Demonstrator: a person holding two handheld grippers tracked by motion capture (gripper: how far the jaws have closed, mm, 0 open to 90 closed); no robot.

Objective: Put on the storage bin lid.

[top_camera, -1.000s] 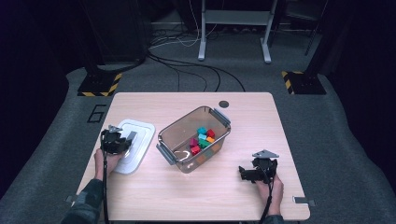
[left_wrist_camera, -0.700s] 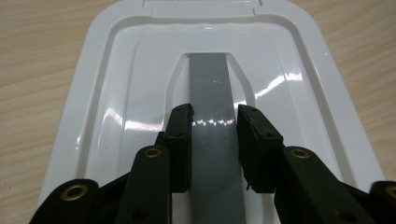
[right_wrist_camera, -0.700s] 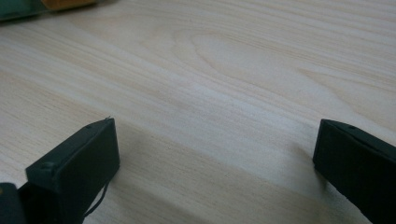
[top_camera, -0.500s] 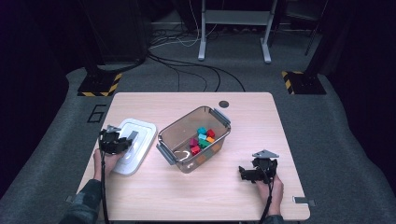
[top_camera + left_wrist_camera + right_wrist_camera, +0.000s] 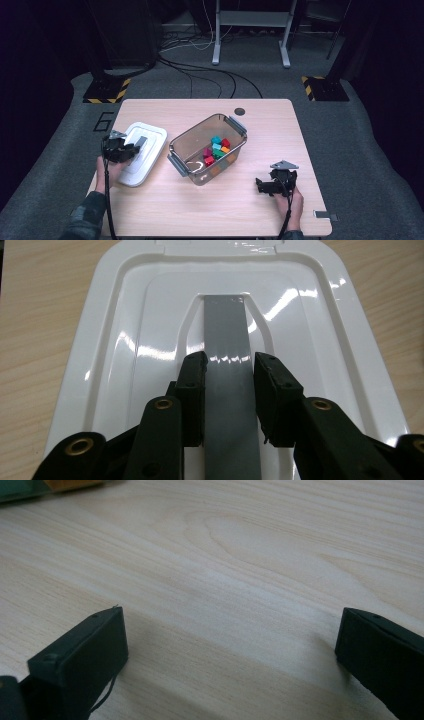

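The left tongs are clenched on the grey handle of the white lid, which lies on the table at nine o'clock from the clear bin of coloured blocks. The right tongs gape wide, released, at five o'clock. Nothing has shifted since the earlier frames.

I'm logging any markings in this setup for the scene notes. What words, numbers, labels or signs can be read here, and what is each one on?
"6": a large pale numeral on the grey floor, just off the table's far left corner.
Yellow-and-black hazard stripes, no wording: on two black floor bases beyond the table.
No readable text on the white lid, its grey handle strip, the clear bin or either claw.
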